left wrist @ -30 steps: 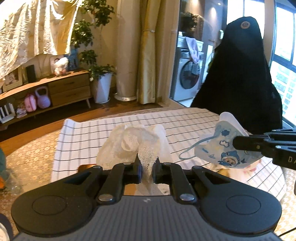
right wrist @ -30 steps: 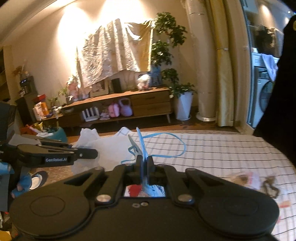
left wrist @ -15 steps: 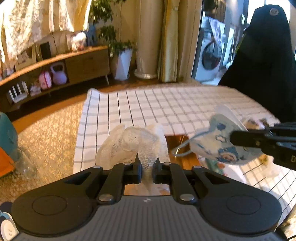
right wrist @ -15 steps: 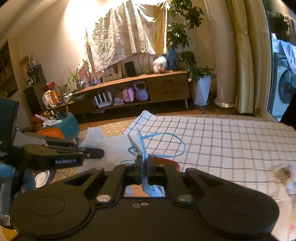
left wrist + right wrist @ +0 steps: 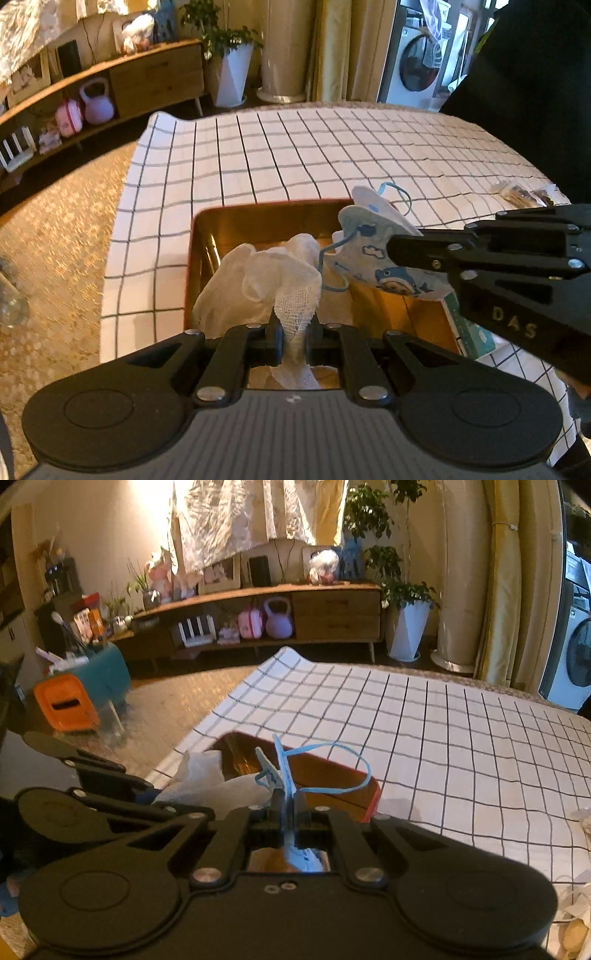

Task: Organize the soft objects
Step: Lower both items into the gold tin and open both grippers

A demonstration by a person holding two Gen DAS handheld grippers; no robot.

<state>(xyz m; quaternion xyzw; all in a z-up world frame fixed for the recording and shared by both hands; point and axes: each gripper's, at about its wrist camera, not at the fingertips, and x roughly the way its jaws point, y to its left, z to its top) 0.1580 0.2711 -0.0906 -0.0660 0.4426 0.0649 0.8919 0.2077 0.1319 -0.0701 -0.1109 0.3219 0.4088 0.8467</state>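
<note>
Checked tablecloth [image 5: 295,155] on table, one open wooden box [image 5: 236,225], left hand-held gripper [image 5: 294,334] clamping one white gauze cloth [image 5: 266,280], right hand-held gripper [image 5: 286,805] pinching one face mask [image 5: 373,251], edge upright.

the only lettering that reads is "das" — pale capitals on the side of the black right gripper [image 5: 402,254], in the left wrist view, at its broad rear part well behind the fingertips. the letters run off toward the gripper's lower edge — anything after them cannot be made out.
</note>
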